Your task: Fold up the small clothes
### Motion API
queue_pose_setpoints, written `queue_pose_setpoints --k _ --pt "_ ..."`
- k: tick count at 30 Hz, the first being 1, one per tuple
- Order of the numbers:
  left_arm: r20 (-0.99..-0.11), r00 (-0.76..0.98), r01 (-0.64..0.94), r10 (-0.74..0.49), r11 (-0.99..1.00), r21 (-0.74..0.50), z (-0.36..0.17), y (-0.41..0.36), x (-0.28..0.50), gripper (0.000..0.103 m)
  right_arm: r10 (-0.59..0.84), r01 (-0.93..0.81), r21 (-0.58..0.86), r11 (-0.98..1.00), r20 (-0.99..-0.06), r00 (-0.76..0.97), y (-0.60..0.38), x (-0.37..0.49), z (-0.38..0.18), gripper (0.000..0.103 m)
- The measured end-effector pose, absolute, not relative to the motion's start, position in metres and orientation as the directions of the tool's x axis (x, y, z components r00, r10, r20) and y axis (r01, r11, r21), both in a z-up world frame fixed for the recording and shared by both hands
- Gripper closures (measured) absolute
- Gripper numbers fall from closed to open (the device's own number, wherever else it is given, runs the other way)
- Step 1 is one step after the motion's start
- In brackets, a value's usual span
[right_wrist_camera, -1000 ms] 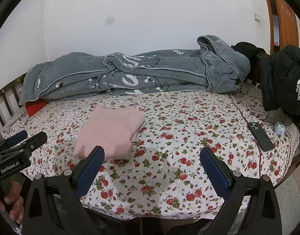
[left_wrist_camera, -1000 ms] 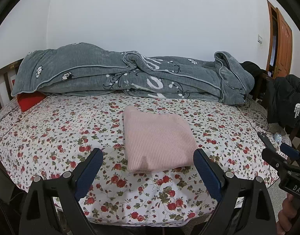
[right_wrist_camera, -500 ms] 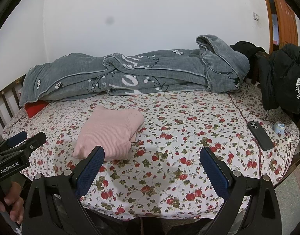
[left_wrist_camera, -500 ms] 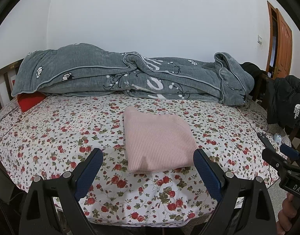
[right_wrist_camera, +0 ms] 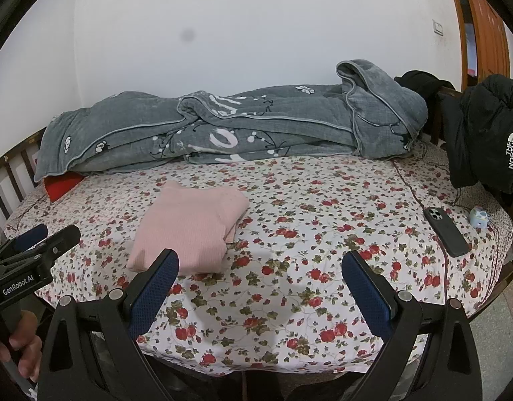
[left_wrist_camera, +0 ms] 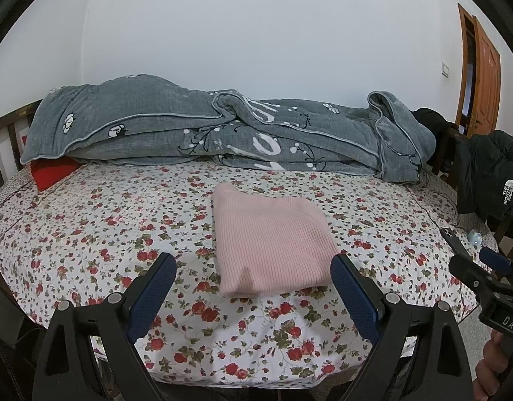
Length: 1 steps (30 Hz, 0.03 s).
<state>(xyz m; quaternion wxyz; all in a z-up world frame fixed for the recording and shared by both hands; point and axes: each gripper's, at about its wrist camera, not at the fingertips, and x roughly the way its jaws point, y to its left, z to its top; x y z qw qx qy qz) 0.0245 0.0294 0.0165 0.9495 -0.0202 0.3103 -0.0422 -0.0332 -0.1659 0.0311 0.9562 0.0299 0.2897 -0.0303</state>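
The pink sweater is lying folded on the bed, likely soft and light; both grippers are gaping wide, empty, hovering near its front edge.

The pink sweater lies folded on the flowered bed sheet. In front of the sweater, the right tool hangs above the sheet with its blue pads wide apart and nothing between them. To the left of the sweater, the left tool is in view, held by a hand. Behind the sweater lies a grey blanket. Far to the right of the sweater lies a dark phone.
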Motion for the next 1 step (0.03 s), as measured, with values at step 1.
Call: queue_pose_setpoints --k 1 --pt "-0.587 0.805 0.066 -0.09 0.996 -0.063 0.0173 0.0298 0.025 0.009 -0.041 0.075 0.04 0.996 -0.556 0.83 -0.1653 -0.0328 0.0312 0.006"
